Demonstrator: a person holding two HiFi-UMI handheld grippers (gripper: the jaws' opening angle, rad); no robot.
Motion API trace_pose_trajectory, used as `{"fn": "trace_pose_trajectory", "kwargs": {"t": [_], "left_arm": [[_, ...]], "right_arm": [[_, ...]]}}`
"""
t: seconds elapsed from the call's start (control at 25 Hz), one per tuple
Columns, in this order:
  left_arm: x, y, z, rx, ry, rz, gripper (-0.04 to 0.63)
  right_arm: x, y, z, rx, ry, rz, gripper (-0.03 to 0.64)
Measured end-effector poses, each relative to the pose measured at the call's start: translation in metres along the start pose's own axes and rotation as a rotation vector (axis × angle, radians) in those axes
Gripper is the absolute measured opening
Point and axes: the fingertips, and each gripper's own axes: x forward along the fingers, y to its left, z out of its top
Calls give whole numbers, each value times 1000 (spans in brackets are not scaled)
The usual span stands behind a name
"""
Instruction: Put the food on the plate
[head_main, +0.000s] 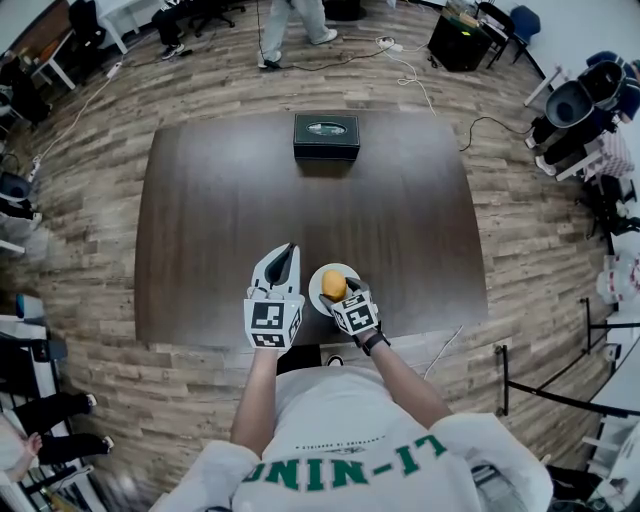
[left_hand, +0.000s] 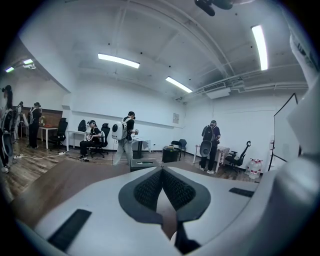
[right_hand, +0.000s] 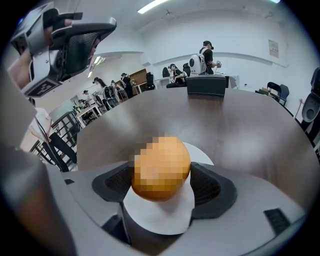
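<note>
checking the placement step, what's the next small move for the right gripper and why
Probably ease the right gripper straight down a little before opening. Its pads press both sides of the orange food, which sits directly above the white plate, but the views don't show whether the food rests on the plate.

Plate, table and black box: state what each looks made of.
Plate: plain white with no glare showing; ceramic or plastic, I cannot tell which. Table: dark brown top with wood grain and a soft sheen, likely veneer or laminate. Black box: smooth and slightly glossy, with an oval opening on top; probably plastic or leatherette.
</note>
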Motion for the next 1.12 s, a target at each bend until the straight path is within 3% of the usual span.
{"fn": "trace_pose_trajectory", "kwargs": {"t": [0.24,0.44,0.72,1.12], "left_arm": [[2,-3,-1,2,8,0,12],[3,-3,1,6,6,1,12],[4,2,-6,-1,23,11,11],[8,7,3,0,13,33,11]], "right_arm": [[5,1,-5,12,8,25,361],[3,-4,-1,47,-14,27,433],[-4,-9,7,46,-37,19,437],[-45,-39,56,117,-174,-38,434]]}}
